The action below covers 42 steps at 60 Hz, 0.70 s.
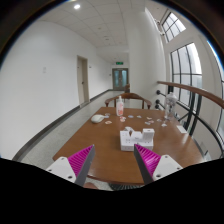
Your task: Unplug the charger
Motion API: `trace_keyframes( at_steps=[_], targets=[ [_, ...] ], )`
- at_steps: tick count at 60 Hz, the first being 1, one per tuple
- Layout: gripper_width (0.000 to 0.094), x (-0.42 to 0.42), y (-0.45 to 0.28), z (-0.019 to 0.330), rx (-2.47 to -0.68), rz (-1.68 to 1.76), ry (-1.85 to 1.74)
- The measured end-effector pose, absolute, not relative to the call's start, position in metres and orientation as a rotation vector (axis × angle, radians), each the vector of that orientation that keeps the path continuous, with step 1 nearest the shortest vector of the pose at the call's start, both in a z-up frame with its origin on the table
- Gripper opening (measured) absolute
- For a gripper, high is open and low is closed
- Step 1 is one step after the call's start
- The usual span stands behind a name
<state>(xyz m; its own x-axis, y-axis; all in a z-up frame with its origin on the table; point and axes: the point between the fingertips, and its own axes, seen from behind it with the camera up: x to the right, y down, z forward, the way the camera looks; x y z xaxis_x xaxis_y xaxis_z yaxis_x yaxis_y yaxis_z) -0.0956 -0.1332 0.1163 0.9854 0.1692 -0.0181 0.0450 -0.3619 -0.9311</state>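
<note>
The gripper [108, 165] hangs above the near end of a long brown table [100, 150], its two fingers spread well apart with nothing between them; one pink pad [76, 160] shows on the left finger and one on the right [148, 157]. Taking the white block [136, 138] just ahead of the fingers as the landmark: it looks like a power strip or socket box with a charger plugged in, though the plug itself is too small to tell apart. This is most likely the task's thing, and it lies beyond the fingertips, not yet reached. Behind the block stands one clear bottle [120, 105], to its left lies one small pale item [98, 118], and past it to the right one or two more light objects [163, 117] that cannot be made out. Farther behind it, dark chairs [135, 98] ring the table's far end, and one door [83, 78] is set in the wall left of them. The main risk, as I judge it, is closing on the whole block instead of the charger, since the two blend together; pulling then would drag the strip across the table without freeing the plug. A skewed pull could also tip the block toward the bottle.
</note>
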Motion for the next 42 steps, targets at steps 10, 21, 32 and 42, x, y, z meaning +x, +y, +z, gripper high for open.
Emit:
trace_keyframes(
  at_steps=[10, 21, 32, 42],
  targets=[
    [0.0814, -0.060, -0.099, 0.107, -1.950, 0.099, -0.103],
    [0.0809, -0.008, -0.039, 0.090, -1.954, 0.001, -0.074],
    [0.0767, 0.027, 0.028, 0.068, -1.947, -0.053, -0.055],
    [0.0491, 0.034, 0.056, 0.033, -1.989, -0.071, -0.072]
  ],
)
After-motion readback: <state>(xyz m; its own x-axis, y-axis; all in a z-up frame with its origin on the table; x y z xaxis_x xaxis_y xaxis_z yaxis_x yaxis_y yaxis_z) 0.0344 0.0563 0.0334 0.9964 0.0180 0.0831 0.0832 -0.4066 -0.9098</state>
